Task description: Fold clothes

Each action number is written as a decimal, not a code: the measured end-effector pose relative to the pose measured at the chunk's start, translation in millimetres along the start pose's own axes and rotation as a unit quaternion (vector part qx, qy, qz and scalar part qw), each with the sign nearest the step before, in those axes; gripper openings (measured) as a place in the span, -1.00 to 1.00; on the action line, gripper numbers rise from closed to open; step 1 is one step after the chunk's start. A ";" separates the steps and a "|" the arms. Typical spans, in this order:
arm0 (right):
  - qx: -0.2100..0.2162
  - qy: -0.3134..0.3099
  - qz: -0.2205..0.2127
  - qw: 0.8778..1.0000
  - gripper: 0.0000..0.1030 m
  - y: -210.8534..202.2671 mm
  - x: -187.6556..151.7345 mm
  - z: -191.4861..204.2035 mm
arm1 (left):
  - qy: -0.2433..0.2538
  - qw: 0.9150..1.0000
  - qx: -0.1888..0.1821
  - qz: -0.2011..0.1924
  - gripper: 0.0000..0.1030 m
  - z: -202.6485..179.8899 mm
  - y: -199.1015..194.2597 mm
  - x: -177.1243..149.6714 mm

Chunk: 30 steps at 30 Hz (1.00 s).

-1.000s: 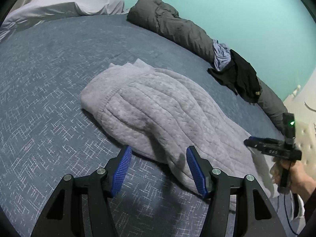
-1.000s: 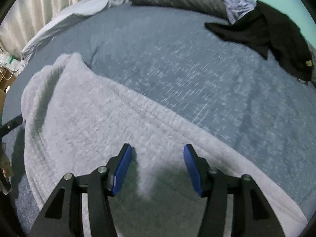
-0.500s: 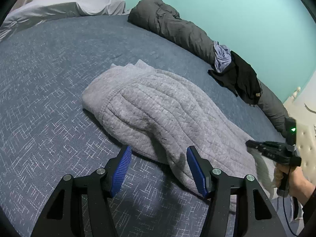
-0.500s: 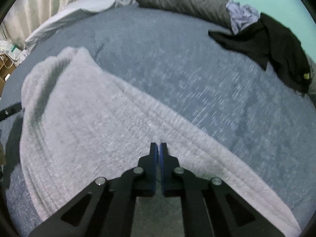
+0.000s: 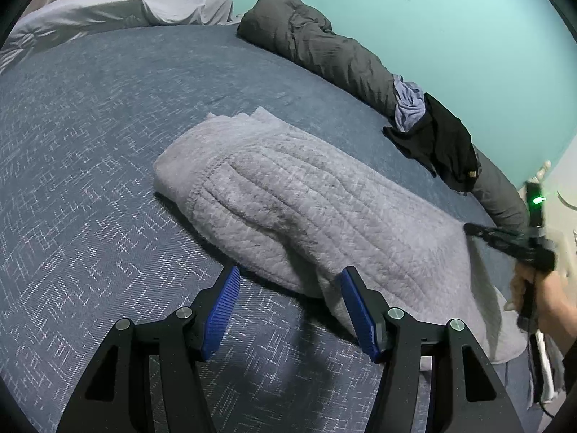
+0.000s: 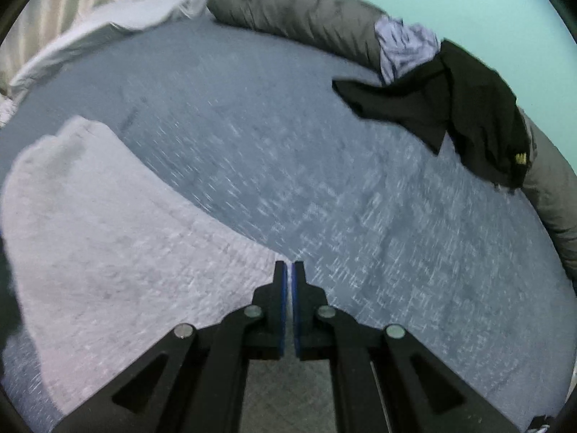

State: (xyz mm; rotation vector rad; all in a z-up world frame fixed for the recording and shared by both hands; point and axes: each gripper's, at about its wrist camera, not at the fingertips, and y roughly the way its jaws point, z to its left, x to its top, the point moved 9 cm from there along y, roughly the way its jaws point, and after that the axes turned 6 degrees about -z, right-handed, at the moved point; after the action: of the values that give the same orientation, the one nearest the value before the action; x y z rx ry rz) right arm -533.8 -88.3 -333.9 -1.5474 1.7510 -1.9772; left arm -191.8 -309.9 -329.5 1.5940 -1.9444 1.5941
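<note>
Blurred right view, gripped fabric hard to make out. Pale grey quilted garment [image 5: 299, 209] rumpled mid-bed [image 5: 90, 115]. Right tool [image 6: 289, 270] pinched shut on garment's edge; left tool [image 5: 288, 288] half-wide, empty, near fold.

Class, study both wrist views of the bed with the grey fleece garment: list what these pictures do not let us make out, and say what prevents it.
- Right gripper: jaws shut at the grey fleece garment's edge; the fingers hide whether fabric is pinched.
- Garment's near-right end, left wrist view: cut off behind the person's hand.
- Yellow label on the black garment: too small and blurred to read.
- Lilac cloth: mostly buried under the black garment, type unclear.
</note>
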 end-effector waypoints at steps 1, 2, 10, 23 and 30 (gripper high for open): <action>-0.005 0.003 0.005 1.000 -0.96 8.6 -2.9 0.5 | -0.001 1.000 0.000 0.001 0.21 1.0 0.3 0.3; -0.008 0.003 0.013 1.000 -0.96 16.2 -7.2 2.2 | -0.003 1.000 -0.001 0.001 0.21 2.0 0.6 0.7; -0.025 0.035 -0.005 0.999 -0.80 20.1 -21.3 -4.3 | -0.037 0.999 -0.007 0.003 0.32 12.5 4.4 5.8; -0.020 0.110 -0.033 0.993 -0.48 -39.3 -66.8 -26.8 | -0.125 0.991 -0.034 -0.017 0.37 31.6 10.4 30.0; -0.009 0.096 -0.028 0.995 -0.48 -32.7 -74.9 -12.2 | -0.128 0.990 -0.056 -0.013 0.37 24.1 22.5 39.4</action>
State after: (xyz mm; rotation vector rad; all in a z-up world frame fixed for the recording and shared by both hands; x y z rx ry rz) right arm -488.7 -21.5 -351.8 -1.4709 1.8147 -2.2105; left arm -214.7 -355.9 -326.6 1.8448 -2.0837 1.2990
